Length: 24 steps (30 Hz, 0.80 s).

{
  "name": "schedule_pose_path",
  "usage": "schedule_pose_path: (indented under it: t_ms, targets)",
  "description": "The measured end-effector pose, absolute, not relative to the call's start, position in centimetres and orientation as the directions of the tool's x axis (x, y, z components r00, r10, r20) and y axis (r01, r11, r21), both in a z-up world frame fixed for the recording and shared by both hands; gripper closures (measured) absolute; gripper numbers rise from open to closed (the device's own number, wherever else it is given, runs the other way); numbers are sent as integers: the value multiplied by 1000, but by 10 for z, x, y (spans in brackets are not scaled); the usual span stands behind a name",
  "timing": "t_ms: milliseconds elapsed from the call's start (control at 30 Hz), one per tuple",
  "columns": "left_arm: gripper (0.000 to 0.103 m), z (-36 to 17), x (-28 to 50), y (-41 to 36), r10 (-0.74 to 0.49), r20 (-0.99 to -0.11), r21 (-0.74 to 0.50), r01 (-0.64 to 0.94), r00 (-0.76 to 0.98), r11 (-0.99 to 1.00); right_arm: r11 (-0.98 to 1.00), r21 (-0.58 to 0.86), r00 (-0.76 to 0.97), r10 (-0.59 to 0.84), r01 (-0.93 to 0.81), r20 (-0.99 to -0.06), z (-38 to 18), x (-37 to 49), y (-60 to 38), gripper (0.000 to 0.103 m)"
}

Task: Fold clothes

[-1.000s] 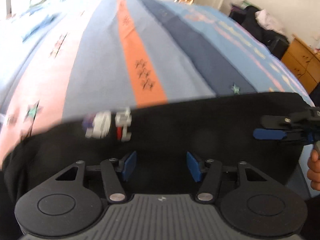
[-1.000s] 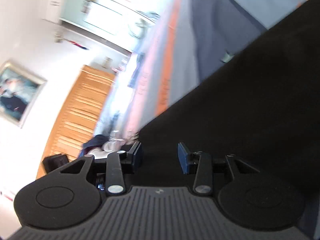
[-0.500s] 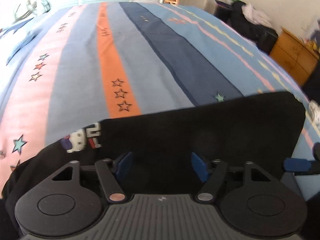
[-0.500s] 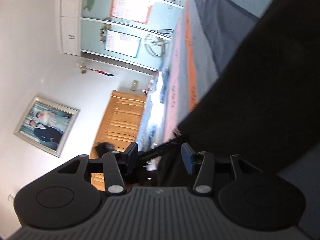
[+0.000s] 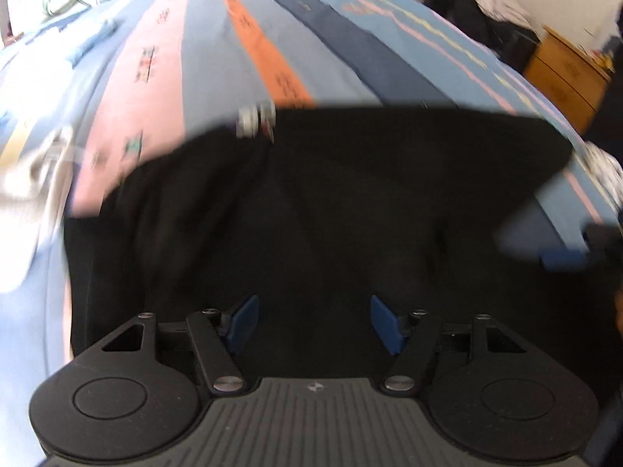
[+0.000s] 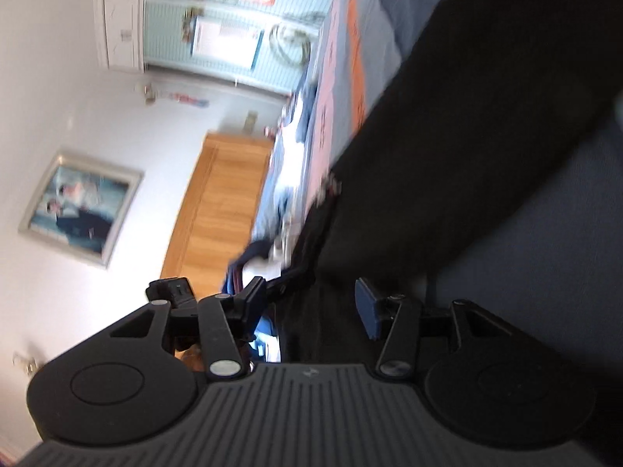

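Across the striped bedspread point(image 5: 272, 39) lies the black garment point(image 5: 350, 202), spread wide, its small white print point(image 5: 255, 118) at the far edge. From my left gripper point(image 5: 313, 321) I see the cloth filling the whole gap between the blue pads point(image 5: 243, 321), but lying below them; the jaws stand apart, closing slightly, and neither pad presses on it. My right gripper point(image 6: 311, 311) is turned on its side at the garment's edge. A dark fold of cloth runs up between its fingers, nearer the right-hand pad point(image 6: 366, 311); these jaws are also apart, and I see no clamp on the fabric. Beyond, motion blur softens a pale garment point(image 5: 35, 179) at the left, a wooden dresser point(image 5: 564, 74) at the right, and a framed picture point(image 6: 81, 206) on the wall.
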State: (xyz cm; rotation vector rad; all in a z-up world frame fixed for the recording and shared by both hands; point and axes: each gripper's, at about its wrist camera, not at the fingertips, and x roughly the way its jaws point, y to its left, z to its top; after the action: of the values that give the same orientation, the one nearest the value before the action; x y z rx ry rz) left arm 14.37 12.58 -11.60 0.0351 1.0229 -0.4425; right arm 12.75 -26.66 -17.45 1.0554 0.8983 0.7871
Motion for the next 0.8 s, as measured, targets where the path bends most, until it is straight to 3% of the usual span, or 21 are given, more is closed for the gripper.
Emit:
schedule_pose_path:
  t_ms: [167,200,267,433,500,533,567,600,667,800]
  targets:
    - [36,-123,73,154,-337,-824,-180,354,455,918,302,946,404,884,-115,-233,-170,82,-263,49]
    - [34,-130,67,166,-291,-840,-159,306,458,939,301,948,404,884,-108,-235,-170,75,-264,49]
    - [39,-146,59,188,-153,-873,-68,195,463,978,308,947,408,880,-96,-245,-170,65,-265,48]
    - [47,-135,41,217,-175,-893,-109,177,415,978,343,938,428,856,-55,-288,-175,56,-277,48]
    - [42,-118,40,221,-232,-852,-163,183,470,969,351,935,427,855,-56,-295,-175,59,-275,47]
    - [33,-115,44,224,-247,-832,-180,179,496,967,351,934,424,857,-61,-294,-175,61,-273,47]
    - [32,-120,52,225,-209,-853,-153,154,478,976,353,933,419,858,-63,-297,-175,63,-269,47]
    - [38,-131,62,224,-149,-894,-103,130,423,986,361,931,415,857,-58,-306,-177,64,-267,47]
    - [38,-130,69,226,-169,-890,-110,161,424,981,374,927,411,852,-42,-325,-181,66,-264,47]
    - [34,-87,90,260,-386,-707,-350,181,593,919,373,927,403,855,-40,-327,-186,63,-263,47]
